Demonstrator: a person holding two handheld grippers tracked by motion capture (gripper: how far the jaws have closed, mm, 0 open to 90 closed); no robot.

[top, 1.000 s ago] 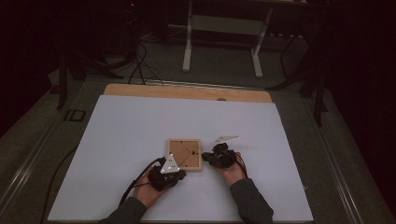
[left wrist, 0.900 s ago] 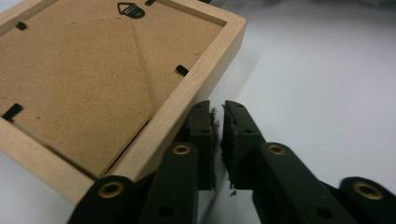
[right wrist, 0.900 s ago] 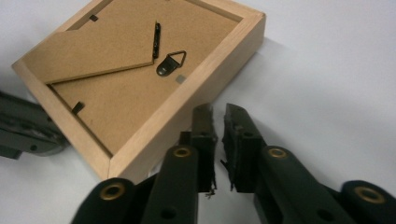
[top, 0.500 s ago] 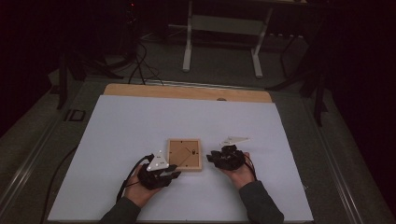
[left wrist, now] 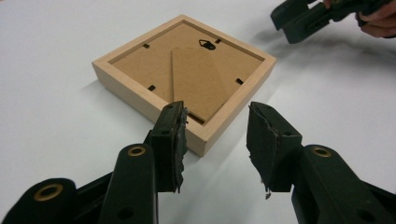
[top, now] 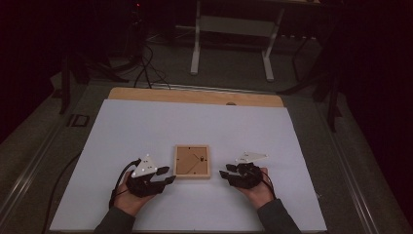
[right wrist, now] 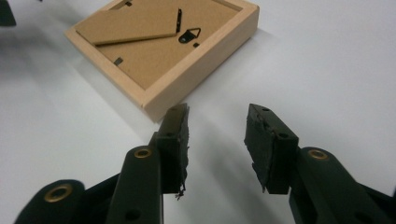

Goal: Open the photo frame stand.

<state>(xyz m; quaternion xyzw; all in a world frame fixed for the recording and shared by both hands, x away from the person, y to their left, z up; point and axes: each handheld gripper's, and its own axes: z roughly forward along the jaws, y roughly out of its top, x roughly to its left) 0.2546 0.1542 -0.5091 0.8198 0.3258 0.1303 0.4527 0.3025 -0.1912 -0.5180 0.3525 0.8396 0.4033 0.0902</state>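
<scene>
White table sheet (top: pixel 146 126), dim room. Left gripper (top: pixel 163 174) is seen drawn back leftward, jaws released, empty. Picture frame (top: pixel 192 161) is left face-down at centre. Right gripper (top: pixel 225 173) likewise withdrawn, parted; handling judged finished.

**Black grippers, grey sleeves**

Each gripper, left (top: pixel 165 175) and right (top: pixel 226 173), is built in black with a pale three-cornered plate on top. Brass-coloured rivets are set in the arms; frayed black pads (left wrist: pixel 180 140) line the jaws. Grey sleeves (top: pixel 117 225) are worn.

Parted right tongs (right wrist: pixel 217 140) empty near face-down wooden frame (right wrist: pixel 163 51).
</scene>
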